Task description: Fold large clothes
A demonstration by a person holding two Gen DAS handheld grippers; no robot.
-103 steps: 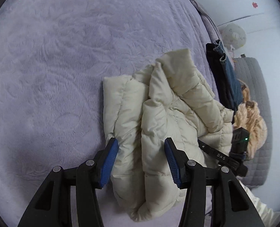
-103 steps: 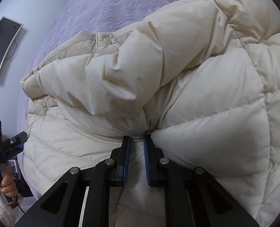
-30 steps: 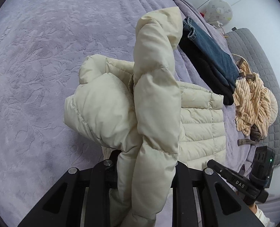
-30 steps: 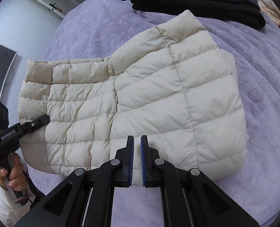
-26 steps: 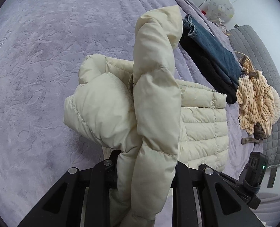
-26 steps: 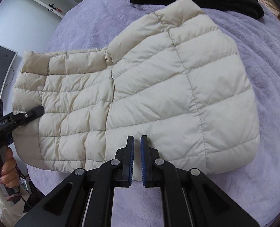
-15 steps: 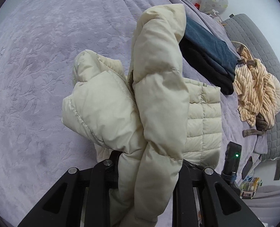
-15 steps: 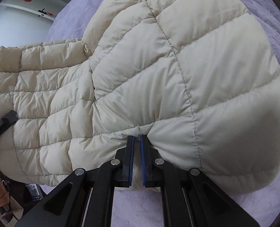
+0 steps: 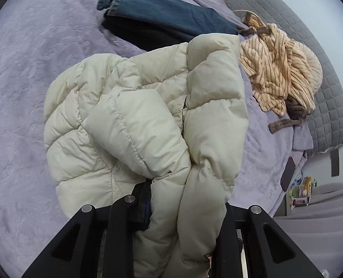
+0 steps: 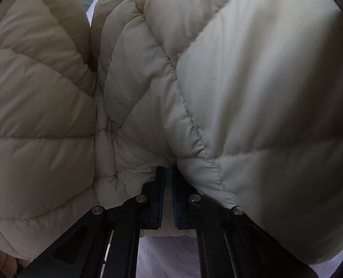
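Observation:
A cream quilted puffer jacket (image 9: 134,125) hangs bunched over the purple bedspread (image 9: 20,74). My left gripper (image 9: 183,199) is shut on a thick fold of it, and the fabric hides most of both fingers. In the right wrist view the jacket (image 10: 241,81) fills nearly the whole picture, folded over on itself and very close. My right gripper (image 10: 168,185) is shut on the jacket's edge, a thin strip of cream fabric pinched between its blue pads (image 10: 175,199).
Folded blue jeans (image 9: 166,14) on a black garment (image 9: 143,34) lie at the far side of the bed. A striped tan garment (image 9: 278,69) is heaped to the right beside a grey quilted cushion (image 9: 310,46). Small bottles (image 9: 301,192) stand beyond the bed's right edge.
My left gripper has carried its fold of the jacket toward the jeans and the striped garment. My right gripper has sunk toward the jacket, which now fills its view, folded over.

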